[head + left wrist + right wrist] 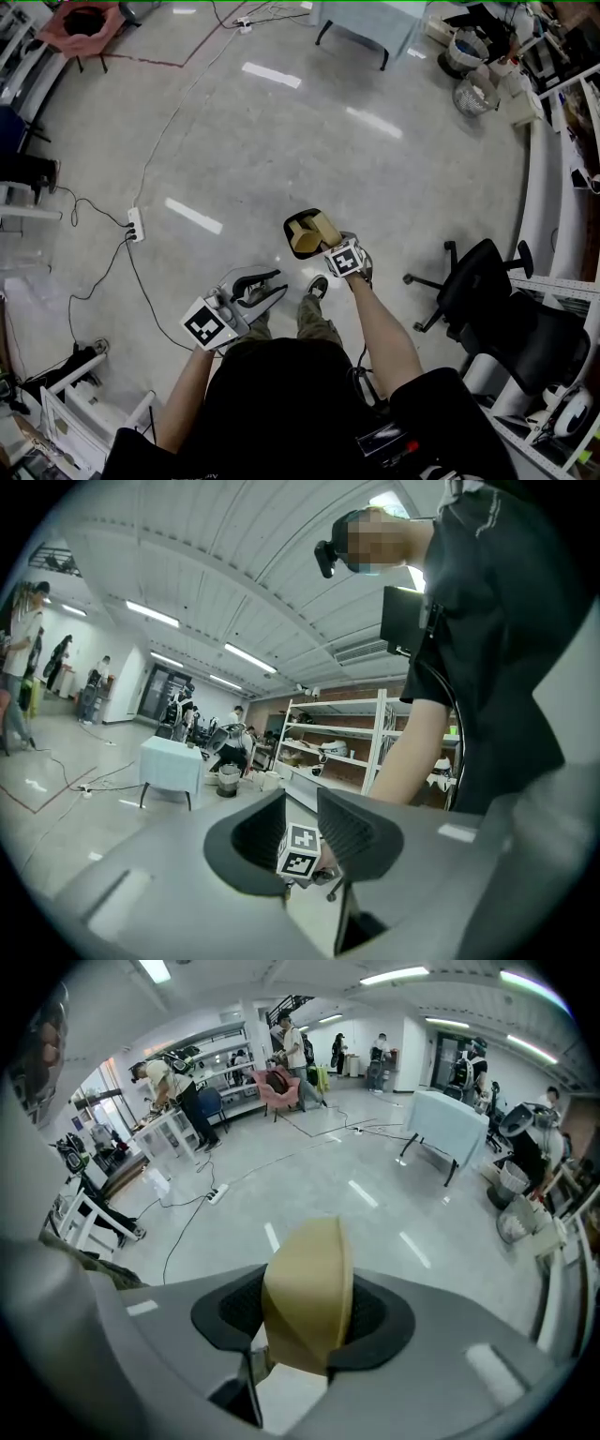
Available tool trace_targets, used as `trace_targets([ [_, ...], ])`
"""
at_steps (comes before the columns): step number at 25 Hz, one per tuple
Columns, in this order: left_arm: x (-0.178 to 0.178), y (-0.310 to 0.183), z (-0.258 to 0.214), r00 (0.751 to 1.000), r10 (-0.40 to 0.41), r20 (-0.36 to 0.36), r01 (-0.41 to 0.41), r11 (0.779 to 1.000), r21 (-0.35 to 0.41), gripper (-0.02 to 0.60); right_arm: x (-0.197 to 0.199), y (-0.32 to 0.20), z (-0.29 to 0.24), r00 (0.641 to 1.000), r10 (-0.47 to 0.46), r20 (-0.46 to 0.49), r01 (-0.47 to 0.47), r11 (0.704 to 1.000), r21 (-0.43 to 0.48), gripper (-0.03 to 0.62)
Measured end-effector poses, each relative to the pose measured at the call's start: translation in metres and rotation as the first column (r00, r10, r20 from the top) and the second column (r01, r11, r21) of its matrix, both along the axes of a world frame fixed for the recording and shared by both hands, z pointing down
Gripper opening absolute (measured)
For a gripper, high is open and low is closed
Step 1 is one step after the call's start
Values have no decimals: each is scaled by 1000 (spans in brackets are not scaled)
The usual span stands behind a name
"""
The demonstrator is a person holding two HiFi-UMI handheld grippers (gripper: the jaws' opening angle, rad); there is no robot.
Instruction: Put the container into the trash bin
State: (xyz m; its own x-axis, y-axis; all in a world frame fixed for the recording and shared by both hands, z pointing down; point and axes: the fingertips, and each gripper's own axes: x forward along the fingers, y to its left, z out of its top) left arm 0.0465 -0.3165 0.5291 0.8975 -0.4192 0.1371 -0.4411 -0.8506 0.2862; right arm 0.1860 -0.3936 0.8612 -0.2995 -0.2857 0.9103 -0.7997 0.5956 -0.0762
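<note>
A tan, curved container (319,228) hangs above the floor just ahead of the person's feet, with my right gripper (305,234) shut on it. In the right gripper view the container (307,1293) fills the gap between the black pads of my right gripper (305,1321), which points steeply down at bare floor. My left gripper (265,286) is lower left, near the person's waist. Its jaws stand close together with a narrow gap and nothing in them. Through the gap of my left gripper (302,832) shows the right gripper's marker cube (300,852). No trash bin can be made out.
A black office chair (487,281) stands at the right beside white shelving (562,309). A power strip (136,223) with cables lies on the floor at the left. A cloth-covered table (366,23) and wire baskets (473,94) are far ahead.
</note>
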Motion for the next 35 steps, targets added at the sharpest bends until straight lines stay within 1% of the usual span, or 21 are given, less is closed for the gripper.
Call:
trace_targets([
  [2, -1, 0, 0, 1000, -4, 6, 4, 1000, -2, 106, 1, -7, -2, 1000, 5, -21, -4, 1000, 18, 217],
  [4, -2, -1, 0, 1000, -8, 10, 8, 1000, -3, 109, 3, -14, -2, 1000, 27, -15, -27, 999, 24, 290],
  [6, -3, -2, 0, 1000, -5, 10, 5, 1000, -11, 110, 2, -16, -2, 999, 48, 14, -48, 998, 32, 296],
  [10, -2, -5, 1, 1000, 8, 4, -8, 1000, -9, 114, 1, -13, -2, 997, 64, 37, -66, 997, 44, 281],
  [15, 7, -4, 3, 999, 35, 11, -35, 999, 1, 118, 5, 0, -2, 996, 79, 47, -80, 996, 26, 270],
  [21, 7, -7, -3, 999, 53, -12, -53, 999, -1, 120, -10, 11, -14, 992, 96, 79, -98, 995, 27, 258],
  [23, 9, -13, -4, 998, 65, -10, -65, 998, 8, 120, -13, 11, -16, 990, 101, 95, -103, 994, 27, 248],
  [28, 24, -24, -6, 996, 83, 18, -84, 995, 52, 118, -11, 15, -27, 989, 71, 126, -75, 997, 34, 241],
  [31, 29, -29, -10, 997, 78, 11, -79, 994, 69, 118, -11, 11, -44, 986, 69, 154, -83, 993, 81, 204],
  [35, 32, -40, -19, 998, 68, -4, -68, 993, 99, 112, -20, -6, -74, 967, 89, 238, -135, 974, 184, 139],
])
